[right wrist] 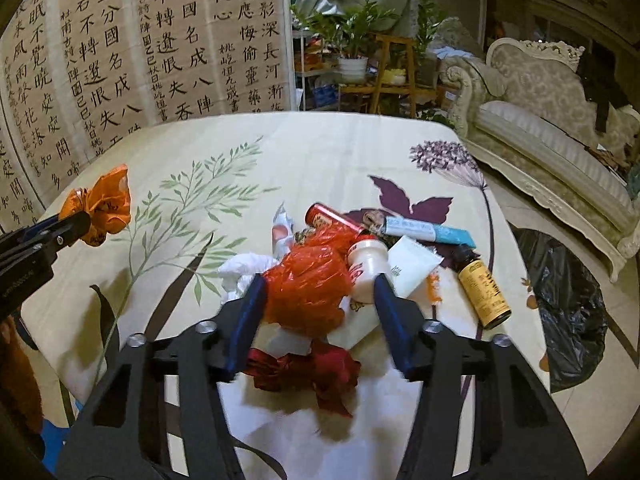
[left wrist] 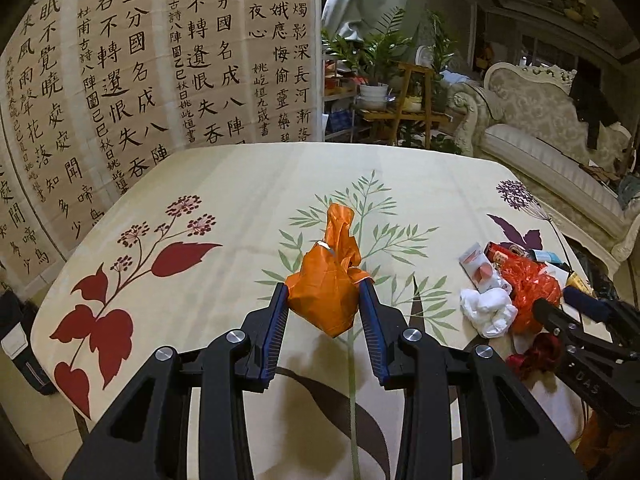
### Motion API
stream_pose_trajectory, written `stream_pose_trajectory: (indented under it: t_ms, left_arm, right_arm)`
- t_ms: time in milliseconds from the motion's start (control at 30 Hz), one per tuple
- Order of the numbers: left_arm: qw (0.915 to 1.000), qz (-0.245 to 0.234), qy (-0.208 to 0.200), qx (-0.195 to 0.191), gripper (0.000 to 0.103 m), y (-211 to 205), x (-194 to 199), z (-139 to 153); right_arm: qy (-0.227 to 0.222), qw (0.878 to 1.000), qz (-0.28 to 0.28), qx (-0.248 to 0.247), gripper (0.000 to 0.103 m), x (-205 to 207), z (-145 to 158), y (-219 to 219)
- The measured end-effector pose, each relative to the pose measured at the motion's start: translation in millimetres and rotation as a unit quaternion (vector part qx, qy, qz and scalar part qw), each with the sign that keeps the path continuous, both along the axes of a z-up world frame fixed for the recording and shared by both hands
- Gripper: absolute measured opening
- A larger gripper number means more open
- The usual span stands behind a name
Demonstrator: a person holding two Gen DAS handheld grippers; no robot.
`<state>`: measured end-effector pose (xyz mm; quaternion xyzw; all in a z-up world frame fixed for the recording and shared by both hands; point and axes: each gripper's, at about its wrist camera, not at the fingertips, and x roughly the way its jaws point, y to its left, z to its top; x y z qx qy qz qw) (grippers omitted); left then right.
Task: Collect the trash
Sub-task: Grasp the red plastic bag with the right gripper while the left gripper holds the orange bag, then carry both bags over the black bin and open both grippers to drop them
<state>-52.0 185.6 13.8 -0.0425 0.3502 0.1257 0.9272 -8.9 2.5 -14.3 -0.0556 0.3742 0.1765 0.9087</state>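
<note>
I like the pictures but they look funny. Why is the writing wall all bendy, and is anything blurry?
Both views use fisheye lenses, so the calligraphy wall bows. Left wrist view: the orange bag looks sharp. Right wrist view: the dark red wrapper and right gripper look smeared.

orange bag (left wrist: 325, 294), cream floral tablecloth (left wrist: 240, 184)

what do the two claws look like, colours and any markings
Both match. The left claw has a matte black plastic frame with triangular cut-outs, round silver pivot bolts and two long blue ribbed fingers. The right claw has the same black linkage, silver bolts and dark blue fingers. Faint embossed lettering shows on the black body, too small to read. No cables or sleeves are visible.
</note>
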Motion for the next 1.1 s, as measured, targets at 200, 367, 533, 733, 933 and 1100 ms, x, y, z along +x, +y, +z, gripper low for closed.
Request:
stream_pose_trajectory:
  t_ms: [200, 367, 533, 733, 933, 1100]
  left_arm:
    - [1.0, -0.005, 0.001, -0.007, 0.037, -3, 1, -3]
    - [0.9999, -0.01, -0.008, -0.01, 0.037, -10, 0, 1]
    - [0.9997, -0.02, -0.013, -0.01, 0.037, -20, 2, 5]
    - [0.9988, -0.04, -0.024, -0.016, 0.037, -38, 5, 12]
    - [0.9962, -0.073, -0.04, -0.027, 0.037, -69, 13, 20]
    - [0.9918, -0.111, -0.051, -0.036, 0.037, -103, 21, 25]
  right_arm:
    - [0.0, 1.0, 0.006, 0.013, 0.025, -3, 1, -4]
    - [-0.021, 0.999, 0.006, 0.029, 0.021, -9, 14, -12]
    - [-0.04, 0.998, 0.002, 0.045, 0.019, -14, 29, -25]
    - [-0.069, 0.996, -0.018, 0.054, 0.019, -18, 48, -47]
    - [-0.093, 0.993, -0.063, 0.047, 0.019, -15, 55, -84]
    - [-0.095, 0.989, -0.108, 0.043, 0.019, -8, 51, -122]
